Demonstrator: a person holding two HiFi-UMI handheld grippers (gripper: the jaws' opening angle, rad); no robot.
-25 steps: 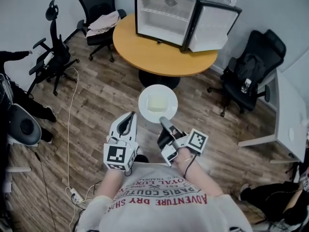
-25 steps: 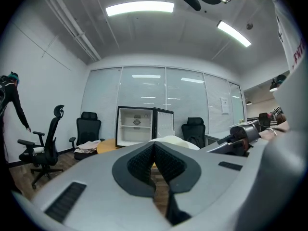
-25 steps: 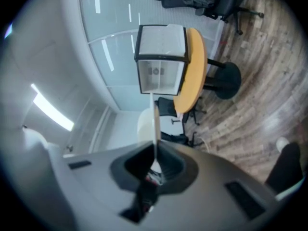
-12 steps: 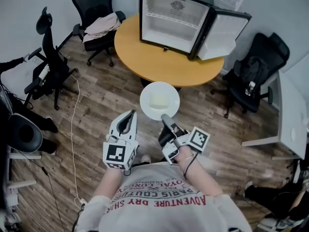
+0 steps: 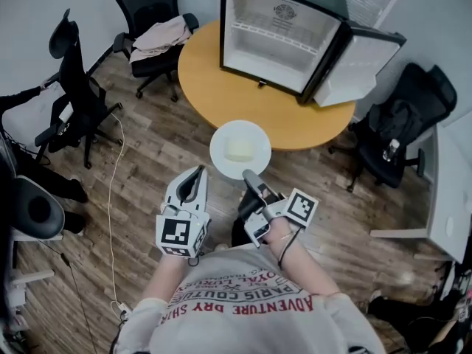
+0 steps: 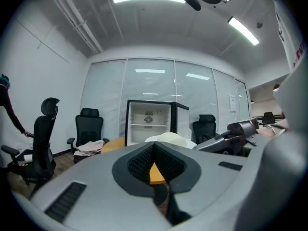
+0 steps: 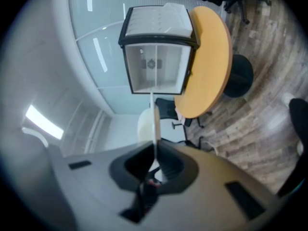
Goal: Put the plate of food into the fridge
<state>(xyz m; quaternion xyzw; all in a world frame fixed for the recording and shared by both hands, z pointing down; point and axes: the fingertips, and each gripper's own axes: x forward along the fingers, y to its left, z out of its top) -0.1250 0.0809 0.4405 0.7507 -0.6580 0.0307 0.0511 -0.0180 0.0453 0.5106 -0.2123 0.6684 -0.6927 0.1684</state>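
A white plate point(image 5: 221, 161) carries a pale block of food point(image 5: 240, 148). My right gripper point(image 5: 251, 178) is shut on its near rim and holds it level just in front of the round table point(image 5: 210, 87). In the right gripper view the plate point(image 7: 154, 121) shows edge-on between the jaws. The small fridge point(image 5: 284, 32) stands on the table with its door point(image 5: 363, 61) swung open to the right and its inside bare. My left gripper point(image 5: 197, 174) hangs left of the plate, shut, holding nothing. From it I see the fridge point(image 6: 148, 123) and the plate point(image 6: 171, 139).
Black office chairs stand around the table: one with clothes point(image 5: 158, 32) at the back left, another point(image 5: 74, 87) at the left, one point(image 5: 402, 127) at the right. A white cable point(image 5: 114, 168) runs over the wood floor. A white desk point(image 5: 450, 190) is at the right edge.
The table and fridge have come nearer and loom larger. The plate, still in my right gripper, now reaches the table's near edge. The left gripper keeps its place beside it.
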